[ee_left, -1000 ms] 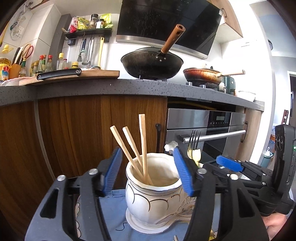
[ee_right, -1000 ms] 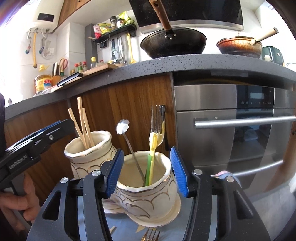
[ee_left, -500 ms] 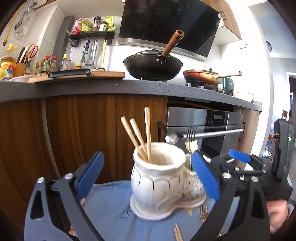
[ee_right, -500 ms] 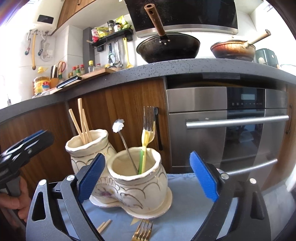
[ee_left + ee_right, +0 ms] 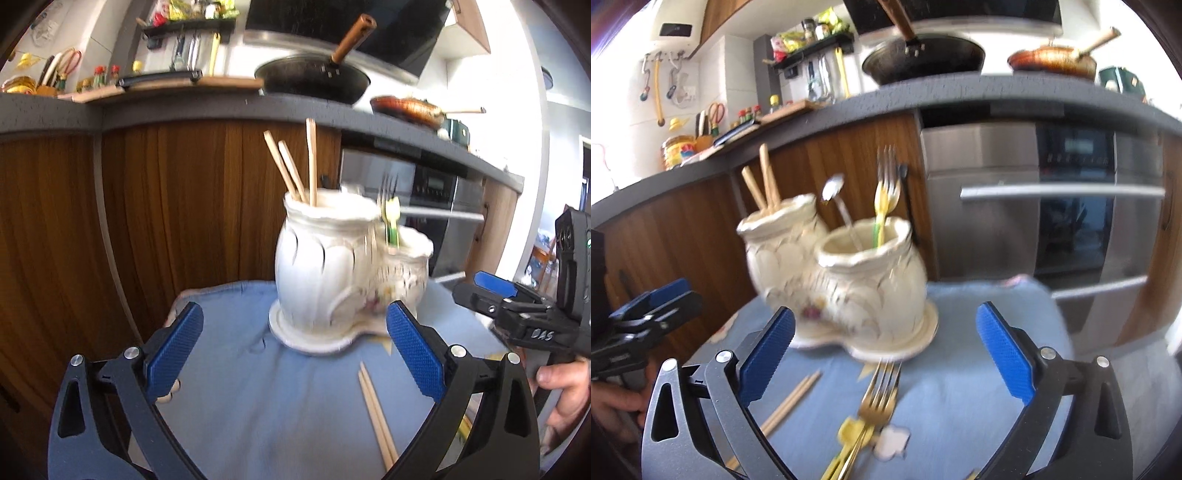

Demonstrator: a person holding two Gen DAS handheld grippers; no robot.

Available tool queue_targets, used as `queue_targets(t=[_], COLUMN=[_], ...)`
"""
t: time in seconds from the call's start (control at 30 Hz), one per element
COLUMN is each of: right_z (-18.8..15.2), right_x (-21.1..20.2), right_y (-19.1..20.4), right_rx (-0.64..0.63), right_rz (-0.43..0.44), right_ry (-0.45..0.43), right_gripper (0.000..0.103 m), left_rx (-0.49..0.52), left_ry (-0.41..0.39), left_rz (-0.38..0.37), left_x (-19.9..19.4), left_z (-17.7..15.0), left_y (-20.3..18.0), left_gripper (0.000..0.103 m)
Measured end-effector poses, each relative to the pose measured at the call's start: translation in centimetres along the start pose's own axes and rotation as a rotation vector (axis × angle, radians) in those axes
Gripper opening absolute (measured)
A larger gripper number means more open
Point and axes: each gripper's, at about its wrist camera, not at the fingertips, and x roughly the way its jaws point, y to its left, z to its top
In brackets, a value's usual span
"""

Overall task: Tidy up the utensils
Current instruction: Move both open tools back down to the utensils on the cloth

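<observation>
Gaping wide and empty, the left claw [image 5: 294, 347] faces the white holder [image 5: 325, 273]; the right claw [image 5: 885, 347] is opening, empty, its side lettering too blurred to read.

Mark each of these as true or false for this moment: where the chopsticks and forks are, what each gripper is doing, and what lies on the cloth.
1. Three chopsticks stand in the taller pot. True.
2. The left gripper is clamped on the taller pot. False: its pads stand wide apart, clear of it.
3. A fork lies on the blue cloth in front of the pots. True.
4. The shorter pot is empty. False: it holds a fork and other utensils.
5. The right gripper holds nothing. True.
</observation>
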Motion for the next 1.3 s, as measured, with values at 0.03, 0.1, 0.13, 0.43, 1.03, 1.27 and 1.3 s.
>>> queue_targets(t=[0.03, 0.1, 0.13, 0.43, 1.03, 1.27, 1.3], right_z=[-0.2, -1.0, -1.2, -2.7, -4.1, -4.7, -4.8], right_x=[-0.1, -0.2, -0.4, -1.6, -0.2, -0.1, 0.0], right_y=[0.0, -0.2, -0.3, -2.5, 0.2, 0.7, 0.7], right_rx=[0.008, 0.039, 0.051, 0.189, 0.046, 0.019, 0.019], right_rz=[0.012, 0.048, 0.057, 0.066, 0.015, -0.003, -0.006], right_ry=[0.018, 0.07, 0.081, 0.131, 0.285, 0.327, 0.337], right_gripper=[0.098, 0.098, 0.098, 0.098, 0.096, 0.074, 0.071], left_rx=[0.008, 0.022, 0.023, 0.011, 0.112, 0.127, 0.129], left_ry=[0.029, 0.086, 0.122, 0.227, 0.288, 0.336, 0.336], left_rz=[0.008, 0.028, 0.022, -0.022, -0.078, -0.101, -0.102], left_x=[0.3, 0.9, 1.3, 1.6, 0.9, 1.5, 1.5], left_z=[-0.4, -1.2, -1.6, -3.6, -5.5, -6.4, -6.4], left_y=[-0.1, -0.3, -0.4, -0.6, -3.4, -3.7, -3.7], left_gripper=[0.098, 0.097, 0.097, 0.097, 0.081, 0.068, 0.068])
